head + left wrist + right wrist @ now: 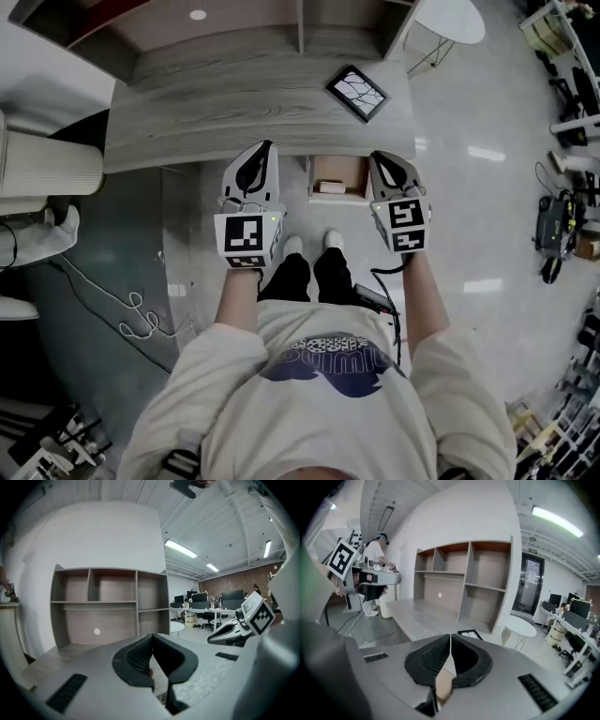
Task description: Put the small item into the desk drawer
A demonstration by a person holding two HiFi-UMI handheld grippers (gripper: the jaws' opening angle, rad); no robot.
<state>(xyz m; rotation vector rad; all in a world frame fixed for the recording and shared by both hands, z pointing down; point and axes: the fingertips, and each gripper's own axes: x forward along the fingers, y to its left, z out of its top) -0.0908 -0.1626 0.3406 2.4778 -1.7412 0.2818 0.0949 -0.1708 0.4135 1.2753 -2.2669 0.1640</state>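
Under the front edge of the grey wooden desk point(234, 103), the drawer point(339, 167) stands pulled out. A small pale item point(332, 187) lies inside it near the front. Both grippers are held up above the drawer, one on each side. My left gripper point(266, 147) points toward the desk with its jaws together and nothing between them; its own view shows its closed tips point(152, 637). My right gripper point(375, 157) is also shut and empty, its closed tips point(450, 637) aimed over the desk top. Neither gripper touches the drawer or the item.
A black-framed picture point(357, 93) lies flat on the desk's right end. An open shelf unit point(108, 606) stands along the desk's back. A white round table point(450, 19) stands right of the desk. Cables point(131, 314) trail on the floor at left.
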